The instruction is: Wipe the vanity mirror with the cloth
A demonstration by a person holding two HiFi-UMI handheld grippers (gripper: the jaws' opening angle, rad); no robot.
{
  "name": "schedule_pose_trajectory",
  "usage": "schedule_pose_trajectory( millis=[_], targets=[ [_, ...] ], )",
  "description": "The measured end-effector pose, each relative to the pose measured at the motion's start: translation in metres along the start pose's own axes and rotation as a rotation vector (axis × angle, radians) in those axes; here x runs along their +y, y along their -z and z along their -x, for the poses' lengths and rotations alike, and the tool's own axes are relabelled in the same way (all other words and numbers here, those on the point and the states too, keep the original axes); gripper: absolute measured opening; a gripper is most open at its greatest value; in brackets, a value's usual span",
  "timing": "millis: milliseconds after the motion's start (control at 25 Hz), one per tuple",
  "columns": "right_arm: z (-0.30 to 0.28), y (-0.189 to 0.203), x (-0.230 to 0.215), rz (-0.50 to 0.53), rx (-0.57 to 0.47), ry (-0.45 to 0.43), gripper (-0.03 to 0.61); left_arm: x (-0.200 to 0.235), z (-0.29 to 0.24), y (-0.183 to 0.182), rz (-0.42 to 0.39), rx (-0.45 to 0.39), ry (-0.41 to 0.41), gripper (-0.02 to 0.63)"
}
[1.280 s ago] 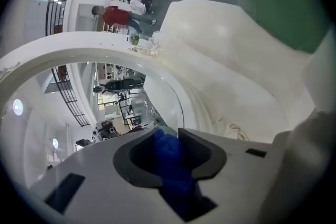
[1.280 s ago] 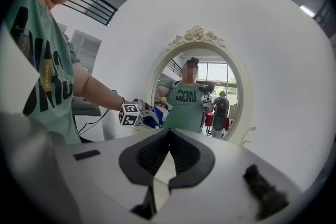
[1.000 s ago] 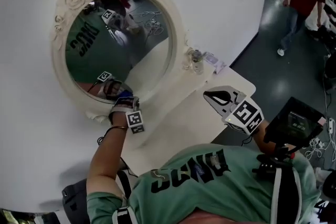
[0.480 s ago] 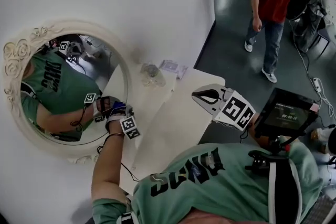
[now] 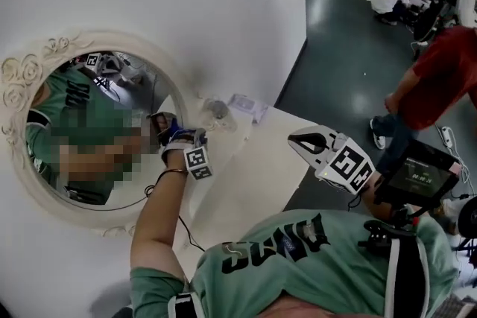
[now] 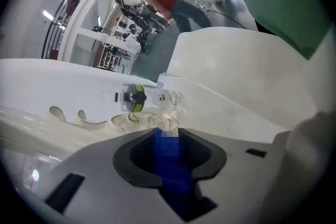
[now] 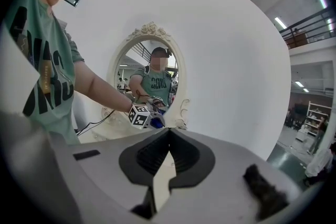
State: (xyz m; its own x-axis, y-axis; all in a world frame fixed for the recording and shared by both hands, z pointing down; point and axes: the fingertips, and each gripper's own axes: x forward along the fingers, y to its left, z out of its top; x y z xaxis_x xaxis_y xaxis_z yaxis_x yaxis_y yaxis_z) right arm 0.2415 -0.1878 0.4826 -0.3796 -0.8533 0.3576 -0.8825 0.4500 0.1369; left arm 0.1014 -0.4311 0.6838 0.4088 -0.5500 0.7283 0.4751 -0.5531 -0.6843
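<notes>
— How does the vanity mirror (image 5: 52, 48) look?

— Oval, in a cream frame with carved roses. It stands against the white wall (image 5: 209, 4) at the back edge of the white table (image 5: 253, 182). The glass reflects a green shirt and the marker cubes.

— And the cloth (image 5: 173, 135)?

— Blue, a small wad pinched between the jaws of the left gripper (image 5: 165, 127). In the left gripper view the blue fills the gap between the dark pads. It is at the right edge of the glass, next to the frame's scrollwork. A small clear bottle (image 5: 216, 114) stands just past it, by the mirror's right side.

— Any change from half a second ago?

— Yes. The left gripper was lower then, towards the bottom right of the glass. Now it is higher along the right edge. The person in red (image 5: 440, 78) has shifted to the far right of the head view.

— The arms?

— The left forearm (image 5: 160, 212) is bare and stretched from the table's near edge up to the mirror. The right gripper (image 5: 298, 138) hovers over the table's right edge, tips pointing towards the mirror. Its jaws are pressed together with nothing between them.
</notes>
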Motion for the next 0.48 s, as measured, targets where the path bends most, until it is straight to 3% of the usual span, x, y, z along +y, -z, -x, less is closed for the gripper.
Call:
schedule_pose_trajectory(
  millis=[240, 480],
  targets=[
    [0.0, -0.008, 0.005, 0.028, -0.008, -0.017, 0.011, 0.033, 0.001, -0.029, 0.012, -0.027, -0.053, 0.118],
    [-0.003, -0.018, 0.012, 0.053, -0.008, -0.038, 0.011, 0.045, 0.027, -0.01, 0.073, -0.005, -0.143, 0.118]
  ],
)
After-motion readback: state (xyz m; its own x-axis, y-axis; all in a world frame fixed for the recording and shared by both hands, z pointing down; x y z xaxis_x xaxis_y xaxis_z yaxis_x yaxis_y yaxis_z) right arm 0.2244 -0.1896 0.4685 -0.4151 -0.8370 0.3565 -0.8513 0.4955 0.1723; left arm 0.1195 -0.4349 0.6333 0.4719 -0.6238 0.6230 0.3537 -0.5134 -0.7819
